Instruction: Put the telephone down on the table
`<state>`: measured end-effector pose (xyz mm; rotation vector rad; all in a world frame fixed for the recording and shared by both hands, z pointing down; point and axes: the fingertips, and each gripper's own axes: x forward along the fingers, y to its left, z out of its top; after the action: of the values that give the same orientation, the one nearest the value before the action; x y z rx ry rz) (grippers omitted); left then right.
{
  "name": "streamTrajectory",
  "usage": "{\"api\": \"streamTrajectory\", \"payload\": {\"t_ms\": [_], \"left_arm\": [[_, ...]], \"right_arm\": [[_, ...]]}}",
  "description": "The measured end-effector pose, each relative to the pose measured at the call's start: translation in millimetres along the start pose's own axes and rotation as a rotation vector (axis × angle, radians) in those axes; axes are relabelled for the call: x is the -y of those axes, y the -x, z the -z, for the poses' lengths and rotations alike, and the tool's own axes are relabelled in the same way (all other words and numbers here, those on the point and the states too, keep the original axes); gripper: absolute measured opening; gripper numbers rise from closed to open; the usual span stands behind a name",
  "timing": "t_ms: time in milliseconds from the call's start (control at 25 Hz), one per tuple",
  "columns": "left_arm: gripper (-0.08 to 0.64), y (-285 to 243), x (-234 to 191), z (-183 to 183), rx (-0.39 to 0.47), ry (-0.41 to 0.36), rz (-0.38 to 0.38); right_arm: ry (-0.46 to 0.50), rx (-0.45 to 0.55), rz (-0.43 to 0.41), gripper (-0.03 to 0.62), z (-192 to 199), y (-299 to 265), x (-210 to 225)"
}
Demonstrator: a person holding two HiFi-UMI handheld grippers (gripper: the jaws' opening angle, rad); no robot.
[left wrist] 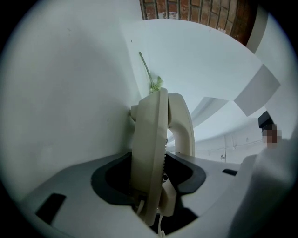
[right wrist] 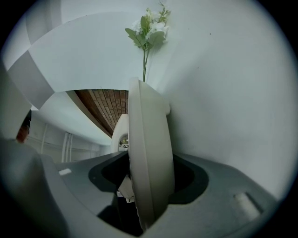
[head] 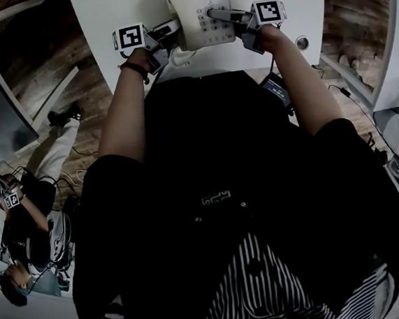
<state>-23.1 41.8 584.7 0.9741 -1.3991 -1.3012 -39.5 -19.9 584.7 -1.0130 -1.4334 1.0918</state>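
Note:
A cream desk telephone (head: 199, 11) with a keypad sits at the near edge of the white table (head: 108, 10), between my two grippers. My left gripper (head: 167, 36) is shut on its left edge; in the left gripper view the telephone (left wrist: 149, 158) stands edge-on between the pads, its handset (left wrist: 182, 123) behind. My right gripper (head: 231, 17) reaches over the keypad from the right. In the right gripper view the telephone (right wrist: 150, 158) stands between the jaws with dark gaps on both sides, so the right gripper (right wrist: 145, 197) looks open around it.
A flower sprig (right wrist: 150, 29) stands against the white wall behind the telephone. A round grommet (head: 303, 42) sits in the table at the right. The phone cord (head: 182, 55) trails off the near edge. Another person (head: 22, 214) sits on the wooden floor at the left.

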Motion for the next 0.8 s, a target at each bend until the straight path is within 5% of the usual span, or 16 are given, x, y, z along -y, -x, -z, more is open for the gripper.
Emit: {"api": "streamTrajectory", "payload": {"t_ms": [560, 800], "left_arm": [[0.192, 41, -6, -19, 0.117, 0.012, -0.076], [0.192, 44, -7, -26, 0.136, -0.061, -0.121]], "right_arm": [[0.053, -0.034, 0.183, 0.279, -5, 9, 6], [0.118, -0.053, 0.31, 0.304, -9, 10, 8]]}}
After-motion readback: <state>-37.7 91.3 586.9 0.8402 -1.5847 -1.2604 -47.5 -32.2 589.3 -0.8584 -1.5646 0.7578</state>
